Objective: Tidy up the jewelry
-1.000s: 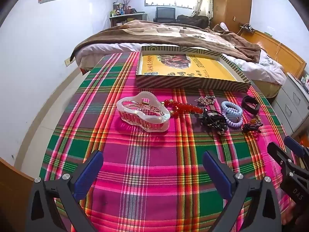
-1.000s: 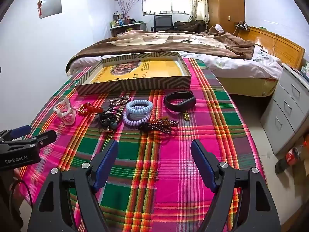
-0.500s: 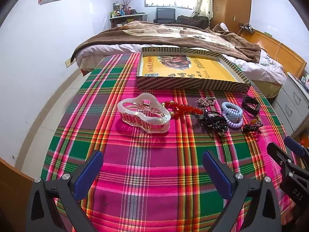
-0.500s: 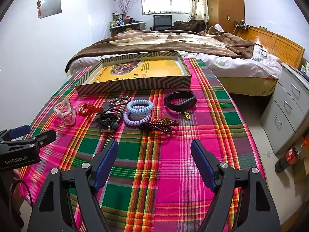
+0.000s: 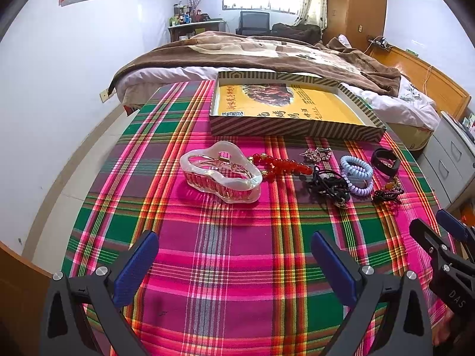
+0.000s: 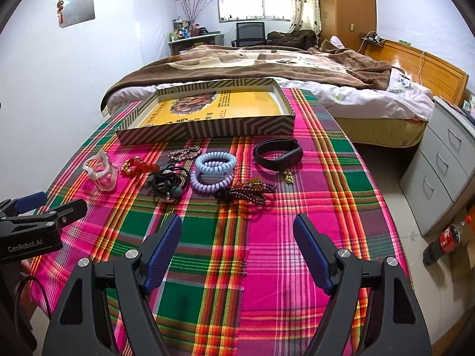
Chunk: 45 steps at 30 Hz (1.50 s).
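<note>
plaid-covered surface (image 5: 237, 267) fronts a bed (image 6: 267, 65). left claw (image 5: 234, 264) gapes empty, clear hair clip (image 5: 221, 175) at 12 o'clock; right claw (image 6: 237, 249) gapes empty, dark bead bracelet (image 6: 246, 191) at 12, striped box (image 6: 207, 124) beyond.

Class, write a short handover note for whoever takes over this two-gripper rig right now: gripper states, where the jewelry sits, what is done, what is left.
Left gripper: open, empty, hovering above the cloth.
Right gripper: open, empty, likewise.
Box: empty, at the far end of the plaid table.
In a row in front of it: clear hair claw, red bead bracelet, black hair ties, coil hair ties, dark bead bracelet, black band.
Done: nothing boxed.
Left: everything.
</note>
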Tool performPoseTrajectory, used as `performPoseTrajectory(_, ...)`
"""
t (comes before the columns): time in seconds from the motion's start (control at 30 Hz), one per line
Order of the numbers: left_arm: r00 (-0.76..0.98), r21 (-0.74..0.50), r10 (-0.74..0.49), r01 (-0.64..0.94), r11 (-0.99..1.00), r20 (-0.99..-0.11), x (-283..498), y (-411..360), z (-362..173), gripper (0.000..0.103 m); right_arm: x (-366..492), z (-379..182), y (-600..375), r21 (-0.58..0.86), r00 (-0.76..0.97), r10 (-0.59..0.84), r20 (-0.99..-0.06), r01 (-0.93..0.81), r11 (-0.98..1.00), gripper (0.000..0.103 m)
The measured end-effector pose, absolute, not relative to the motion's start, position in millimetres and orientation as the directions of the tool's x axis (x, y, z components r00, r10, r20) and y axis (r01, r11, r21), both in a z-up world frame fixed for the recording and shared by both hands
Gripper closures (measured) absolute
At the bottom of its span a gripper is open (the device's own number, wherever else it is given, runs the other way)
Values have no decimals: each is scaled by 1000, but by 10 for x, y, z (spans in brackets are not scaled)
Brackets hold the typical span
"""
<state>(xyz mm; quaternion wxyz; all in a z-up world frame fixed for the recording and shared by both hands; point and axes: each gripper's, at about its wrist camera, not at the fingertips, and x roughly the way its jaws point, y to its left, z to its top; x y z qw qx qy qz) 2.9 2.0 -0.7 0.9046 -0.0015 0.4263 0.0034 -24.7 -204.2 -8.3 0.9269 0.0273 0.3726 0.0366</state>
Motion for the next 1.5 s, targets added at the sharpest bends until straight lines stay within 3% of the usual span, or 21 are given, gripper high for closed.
performPoseTrajectory(0.97, 625, -30, -20, -6, 1000, -780, 50, 87, -53, 0, -245, -108, -2046, 78, 715, 83, -694, -41, 996, 26)
performPoseTrajectory(1.5, 644, -185, -122, -30, 982, -755, 206, 711, -20, 0, -159, -119, -2162, 67, 719, 68, -692, -29, 997, 26)
